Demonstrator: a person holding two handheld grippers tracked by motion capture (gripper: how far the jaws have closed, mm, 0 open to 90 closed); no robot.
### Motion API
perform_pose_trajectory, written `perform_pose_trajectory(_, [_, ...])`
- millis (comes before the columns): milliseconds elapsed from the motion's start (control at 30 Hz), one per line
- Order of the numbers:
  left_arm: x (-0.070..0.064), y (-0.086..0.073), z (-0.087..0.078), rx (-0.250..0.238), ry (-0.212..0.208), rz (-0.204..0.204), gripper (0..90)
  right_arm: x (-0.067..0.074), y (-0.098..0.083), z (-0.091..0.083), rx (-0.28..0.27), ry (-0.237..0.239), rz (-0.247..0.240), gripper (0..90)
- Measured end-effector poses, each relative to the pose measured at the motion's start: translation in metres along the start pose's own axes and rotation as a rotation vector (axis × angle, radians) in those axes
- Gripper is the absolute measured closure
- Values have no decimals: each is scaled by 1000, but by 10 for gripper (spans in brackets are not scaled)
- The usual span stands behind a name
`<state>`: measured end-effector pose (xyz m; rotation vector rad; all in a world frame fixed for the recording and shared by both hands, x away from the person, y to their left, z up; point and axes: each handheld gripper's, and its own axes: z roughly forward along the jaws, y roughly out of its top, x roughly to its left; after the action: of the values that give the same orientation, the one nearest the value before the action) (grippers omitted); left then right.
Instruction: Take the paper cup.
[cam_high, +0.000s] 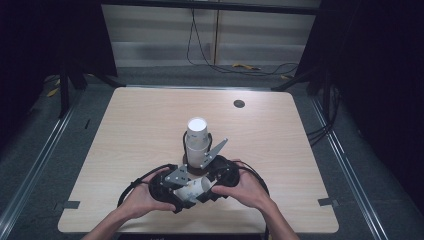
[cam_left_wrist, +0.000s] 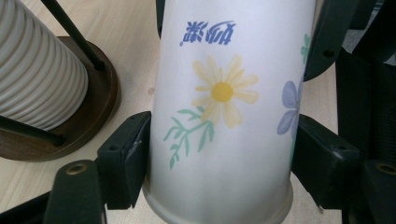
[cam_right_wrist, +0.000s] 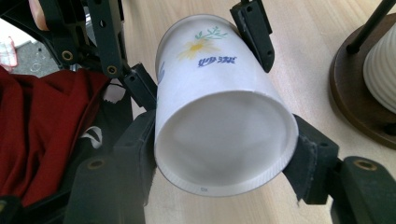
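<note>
Paper cup (cam_high: 194, 189) held level near the table's (cam_high: 125, 130) front edge, just before the cup stack (cam_high: 197, 141); left gripper (cam_high: 172, 186) and right gripper (cam_high: 212, 182) each pinch it across its wall.

The high view looks forward and down from above the person's side, taking in the whole worktop (cam_high: 150, 125) from well back. The left gripper view sits close behind the left claw (cam_left_wrist: 219, 154), looking along the paper cup (cam_left_wrist: 224, 116). The right gripper view faces that same cup's open mouth, equally near. All three share the cup and the wooden stand (cam_right_wrist: 359, 93).
</note>
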<state>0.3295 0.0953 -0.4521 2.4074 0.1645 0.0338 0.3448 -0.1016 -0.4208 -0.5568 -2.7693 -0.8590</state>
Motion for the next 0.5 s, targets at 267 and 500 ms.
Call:
perform_pose_trajectory(267, [3, -3, -3, -48, -21, -23, 246, 0, 0, -1, -4, -3, 7, 357])
perform_pose_trajectory(500, [10, -9, -10, -109, -40, -70, 228, 0, -2, -3, -9, -19, 8, 360])
